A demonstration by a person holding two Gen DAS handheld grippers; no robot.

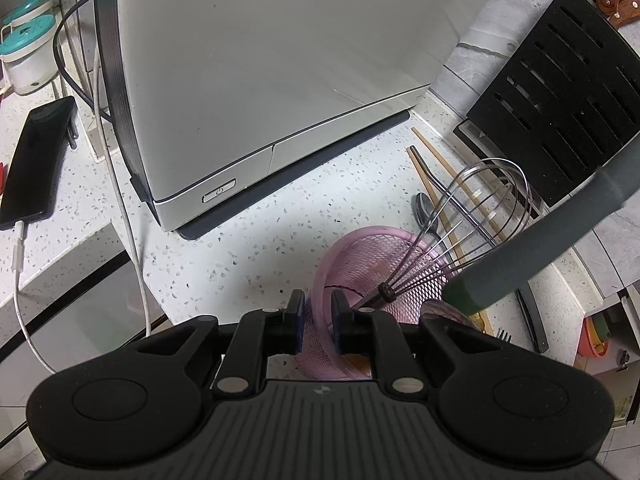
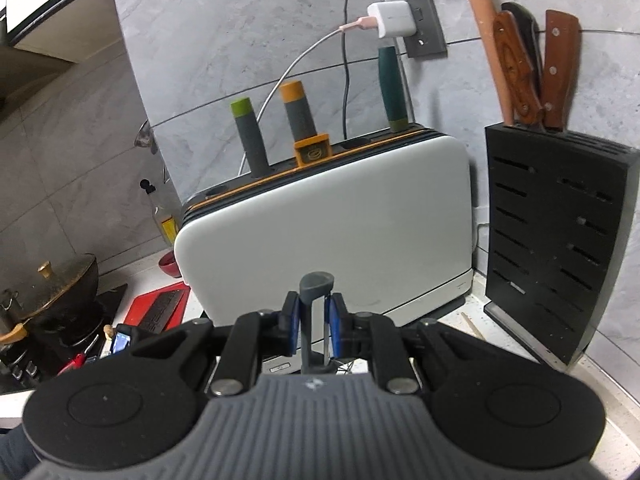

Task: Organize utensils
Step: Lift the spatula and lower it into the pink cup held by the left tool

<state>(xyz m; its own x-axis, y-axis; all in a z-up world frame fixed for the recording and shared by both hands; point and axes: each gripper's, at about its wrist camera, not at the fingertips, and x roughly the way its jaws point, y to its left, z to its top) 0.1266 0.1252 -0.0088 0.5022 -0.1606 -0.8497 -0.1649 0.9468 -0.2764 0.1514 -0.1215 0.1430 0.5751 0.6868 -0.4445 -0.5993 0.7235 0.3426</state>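
My left gripper (image 1: 316, 316) is shut on the rim of a pink mesh utensil holder (image 1: 360, 264) that stands on the speckled counter. A wire whisk (image 1: 472, 216) and a grey-handled utensil (image 1: 540, 240) with a green end lean in the holder. Chopsticks (image 1: 436, 164), a spoon (image 1: 425, 209) and a fork (image 1: 505, 336) lie on the counter beside it. My right gripper (image 2: 314, 322) is shut on the grey handle of a utensil (image 2: 314, 300), held upright in front of the white appliance; its working end is hidden below.
A white appliance (image 1: 260, 72) (image 2: 328, 236) with handled tools in its top slots stands at the back. A black knife block (image 1: 560, 96) (image 2: 556, 240) stands to the right. A phone (image 1: 36, 160) on a charging cable lies left. A stove with a pot (image 2: 52, 288) is far left.
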